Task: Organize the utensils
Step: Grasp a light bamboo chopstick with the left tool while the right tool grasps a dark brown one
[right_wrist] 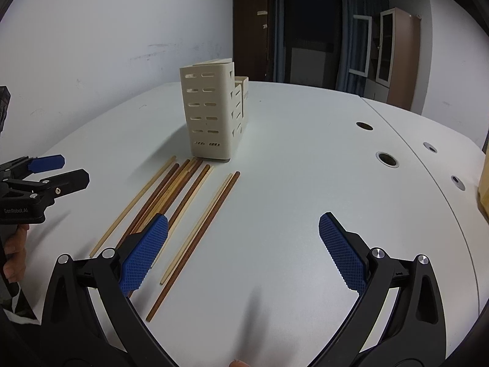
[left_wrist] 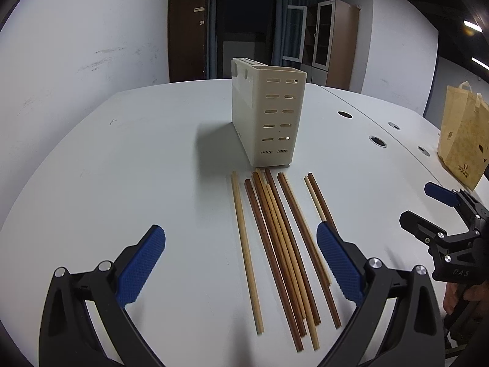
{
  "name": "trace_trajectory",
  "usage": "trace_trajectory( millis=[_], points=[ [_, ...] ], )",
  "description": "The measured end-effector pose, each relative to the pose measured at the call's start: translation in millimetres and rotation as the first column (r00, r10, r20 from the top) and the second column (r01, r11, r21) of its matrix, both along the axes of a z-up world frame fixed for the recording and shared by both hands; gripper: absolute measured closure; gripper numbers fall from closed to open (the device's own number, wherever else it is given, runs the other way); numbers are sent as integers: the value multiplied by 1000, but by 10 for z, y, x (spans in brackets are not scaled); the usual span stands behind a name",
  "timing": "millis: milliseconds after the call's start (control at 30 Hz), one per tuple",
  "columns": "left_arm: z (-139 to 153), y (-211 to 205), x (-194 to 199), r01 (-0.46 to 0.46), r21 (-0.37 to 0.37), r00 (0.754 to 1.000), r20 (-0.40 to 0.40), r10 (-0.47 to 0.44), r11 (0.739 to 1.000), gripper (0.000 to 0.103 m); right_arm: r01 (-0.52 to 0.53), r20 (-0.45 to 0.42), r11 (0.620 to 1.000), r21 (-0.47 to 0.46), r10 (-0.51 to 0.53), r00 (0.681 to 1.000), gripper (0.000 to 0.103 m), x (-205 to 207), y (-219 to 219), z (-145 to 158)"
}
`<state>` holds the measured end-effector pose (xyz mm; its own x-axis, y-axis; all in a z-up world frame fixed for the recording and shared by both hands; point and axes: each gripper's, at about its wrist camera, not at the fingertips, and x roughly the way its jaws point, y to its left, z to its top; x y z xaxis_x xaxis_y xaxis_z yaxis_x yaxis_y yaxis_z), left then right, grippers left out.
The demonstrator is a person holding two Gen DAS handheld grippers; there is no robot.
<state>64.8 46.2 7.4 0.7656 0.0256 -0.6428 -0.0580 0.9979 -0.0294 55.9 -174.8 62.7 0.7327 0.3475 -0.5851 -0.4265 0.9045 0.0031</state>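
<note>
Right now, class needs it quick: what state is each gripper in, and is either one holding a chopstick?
Left gripper: open, holding nothing, above the chopsticks.
Right gripper: open, holding nothing, over bare table.

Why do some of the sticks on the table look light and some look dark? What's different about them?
The light chopsticks are pale yellow like bamboo; the dark chopsticks are reddish brown. One light chopstick lies a little apart on the left of the group, while most dark ones lie bunched in the middle. Both kinds are long and thin, lie flat on the white table, and point toward the cream holder. No tool is touching either kind.
</note>
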Motion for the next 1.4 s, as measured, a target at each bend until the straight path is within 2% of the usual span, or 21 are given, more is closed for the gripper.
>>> trace_trajectory(
  millis=[200,567,700,833,1000,1133,1267,1400],
  points=[
    [-68,63,331,24,-16,997,-76,-25,1000,5,1,-59,1000,-26,-2,998,8,251,66,-39],
    [-53,144,817,19,17,992,-123,-17,1000,5,-2,-166,997,-75,-10,986,8,783,238,-51],
    [-140,234,1012,9,-10,984,-179,-11,1000,7,-8,-216,996,-92,-12,976,9,956,325,-71],
    [-197,320,1160,3,-35,975,-220,-10,999,10,13,-297,996,-90,-40,954,9,1166,378,-134],
    [-174,370,1299,-2,-27,971,-239,-4,1000,12,28,-366,995,-101,-63,928,9,1374,416,-224],
    [-234,393,1465,1,-54,954,-299,-17,999,18,33,-417,993,-115,-78,906,15,1498,475,-310],
    [-319,384,1574,11,-41,936,-350,-25,999,23,53,-467,991,-120,-103,878,21,1607,499,-415],
    [-388,374,1631,20,-42,923,-384,-35,999,28,50,-480,991,-122,-103,871,23,1645,573,-444]
  ],
)
